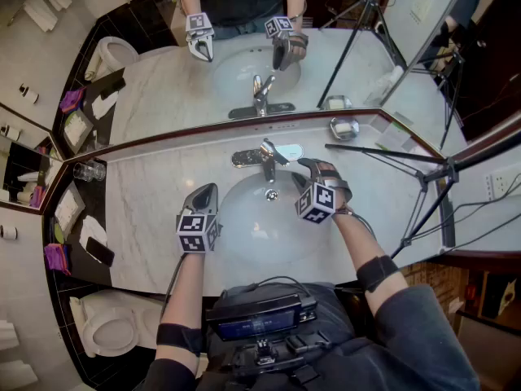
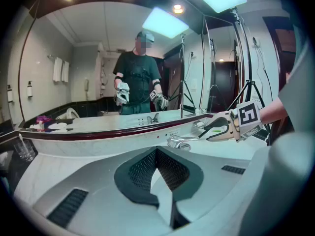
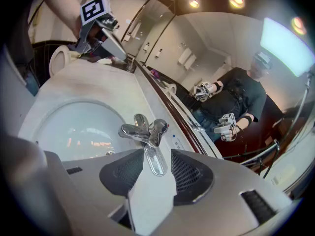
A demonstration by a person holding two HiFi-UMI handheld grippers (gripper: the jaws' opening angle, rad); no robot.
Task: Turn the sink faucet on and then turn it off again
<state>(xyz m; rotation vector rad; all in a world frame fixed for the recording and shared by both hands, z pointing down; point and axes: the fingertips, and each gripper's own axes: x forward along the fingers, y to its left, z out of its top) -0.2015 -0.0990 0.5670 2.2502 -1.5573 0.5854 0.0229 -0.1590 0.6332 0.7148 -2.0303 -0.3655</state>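
1. Overhead, the head view shows a white marble vanity counter (image 1: 146, 194) with an oval white sink basin (image 1: 244, 222) below a wide wall mirror (image 1: 163, 80).
2. At the back rim of the basin stands the chrome single-lever sink faucet (image 1: 265, 158). Its flat, shiny lever handle (image 1: 286, 151) reaches towards the person's right.
3. The right gripper (image 1: 304, 168) is at the faucet. In the right gripper view its jaws are spread wide, with the lever lying in the gap between them. The pads do not appear to press on the lever.
4. The left gripper (image 1: 208, 189) hovers over the counter at the basin's left edge, well apart from the faucet. Its jaws are clenched together on nothing.
5. No stream of water shows at the spout in any view.
6. Judging from this, the faucet is off and the right gripper is placed to work the lever. The pictures cannot show whether the turning-on has been done or both steps remain.
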